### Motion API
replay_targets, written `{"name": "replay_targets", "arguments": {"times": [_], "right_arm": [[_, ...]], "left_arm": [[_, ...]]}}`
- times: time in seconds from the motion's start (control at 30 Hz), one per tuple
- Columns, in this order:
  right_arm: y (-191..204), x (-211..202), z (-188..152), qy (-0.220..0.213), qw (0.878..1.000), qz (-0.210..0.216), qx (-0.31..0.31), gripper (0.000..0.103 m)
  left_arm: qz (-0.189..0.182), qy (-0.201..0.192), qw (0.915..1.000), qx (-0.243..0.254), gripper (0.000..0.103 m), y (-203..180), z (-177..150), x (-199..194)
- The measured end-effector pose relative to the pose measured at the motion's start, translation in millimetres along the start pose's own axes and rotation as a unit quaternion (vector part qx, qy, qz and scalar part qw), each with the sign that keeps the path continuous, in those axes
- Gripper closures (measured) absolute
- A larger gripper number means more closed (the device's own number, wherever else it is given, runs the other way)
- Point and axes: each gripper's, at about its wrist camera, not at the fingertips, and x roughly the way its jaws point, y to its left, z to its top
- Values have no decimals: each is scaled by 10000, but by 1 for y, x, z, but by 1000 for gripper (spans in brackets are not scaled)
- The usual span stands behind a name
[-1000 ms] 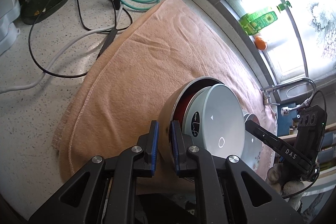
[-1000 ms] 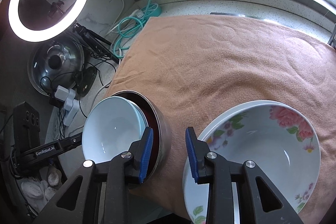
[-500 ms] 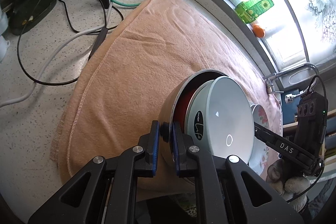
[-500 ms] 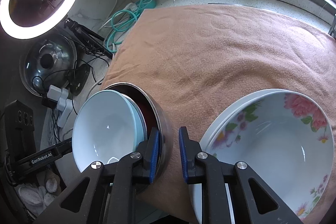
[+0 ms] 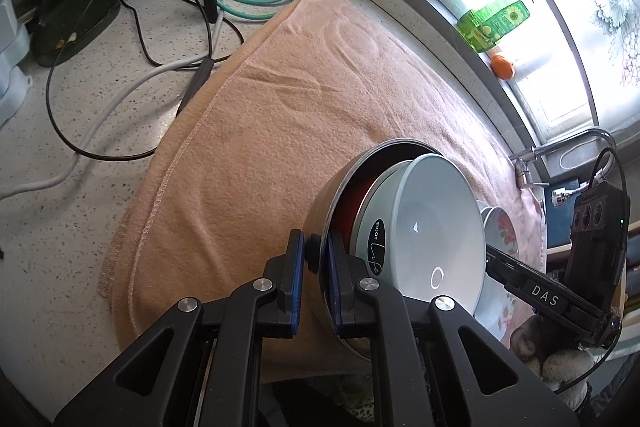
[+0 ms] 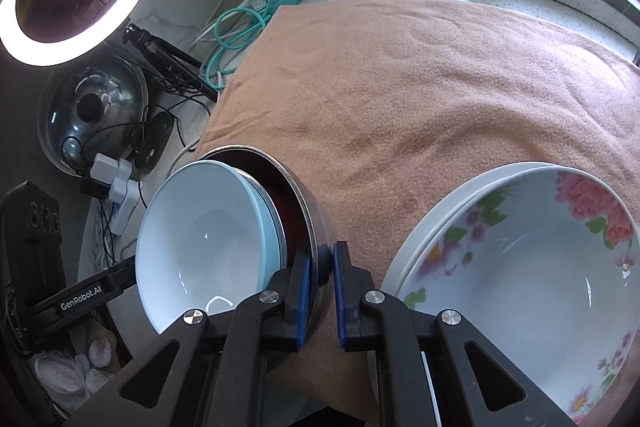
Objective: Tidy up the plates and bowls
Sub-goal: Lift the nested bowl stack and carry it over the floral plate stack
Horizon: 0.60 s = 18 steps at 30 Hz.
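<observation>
Left gripper and right gripper both clenched on metal pan rim, opposite sides. Pale bowl nested inside, leaning. Risk: uneven lift tilts pan, bowl slides out; floral bowl just right of right gripper, knock likely.

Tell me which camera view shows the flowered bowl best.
The right wrist view: the flowered bowl fills the lower right, with its pink flowers, its inside and the white plate rim under it all plain. The left wrist view shows only a sliver behind the pale blue bowl.
</observation>
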Motion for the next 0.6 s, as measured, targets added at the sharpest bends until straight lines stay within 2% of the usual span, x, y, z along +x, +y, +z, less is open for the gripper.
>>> {"name": "replay_targets", "arguments": {"times": [0.6], "right_arm": [[-3,-19,1,-16,9998,180,50,93]], "left_arm": [[69,-321,9994,64,93,-22,3,-22]]}}
